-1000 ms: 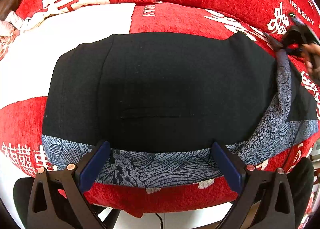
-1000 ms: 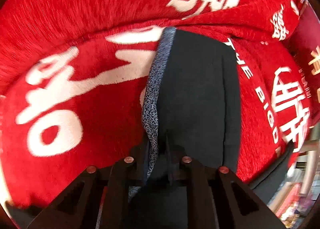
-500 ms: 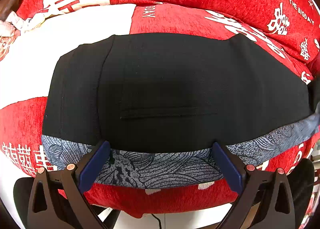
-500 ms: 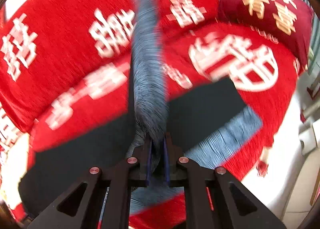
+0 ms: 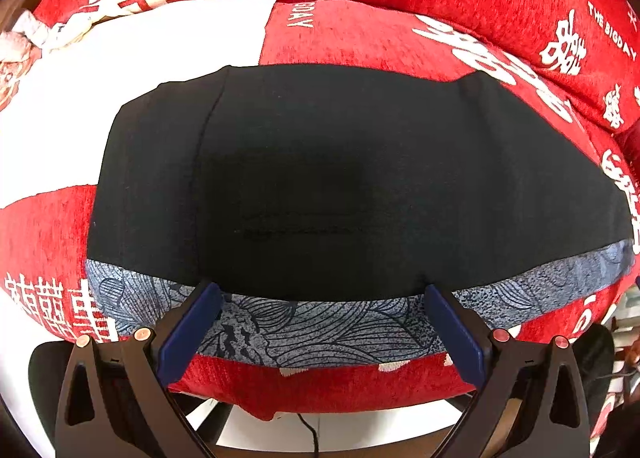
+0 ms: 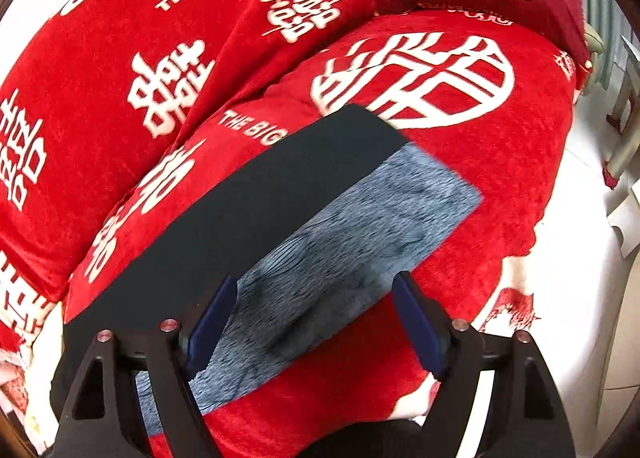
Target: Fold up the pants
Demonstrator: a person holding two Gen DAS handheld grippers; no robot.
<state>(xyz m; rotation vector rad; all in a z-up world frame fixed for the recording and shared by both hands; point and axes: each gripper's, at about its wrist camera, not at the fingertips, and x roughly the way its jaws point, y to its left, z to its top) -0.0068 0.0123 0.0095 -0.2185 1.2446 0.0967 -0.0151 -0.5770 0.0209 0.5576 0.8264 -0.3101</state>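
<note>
Left gripper [image 5: 320, 332] and right gripper [image 6: 316, 328], black angular frames with triangular cut-outs, copper-coloured screw heads [image 5: 142, 334], flat dark-blue finger pads [image 6: 212, 322]

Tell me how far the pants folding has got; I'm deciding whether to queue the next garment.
Done, apparently: the black pants lie flat on the red blanket, doubled lengthwise, grey patterned band along the near edge. In hand: nothing; the right gripper is opening with no cloth pinched, and the left gripper hangs open over the band. Left: probably folding end to end.

Pants' [image 6: 280, 193] patterned band [image 6: 360, 225] motion-blurred, far end beyond frame
</note>
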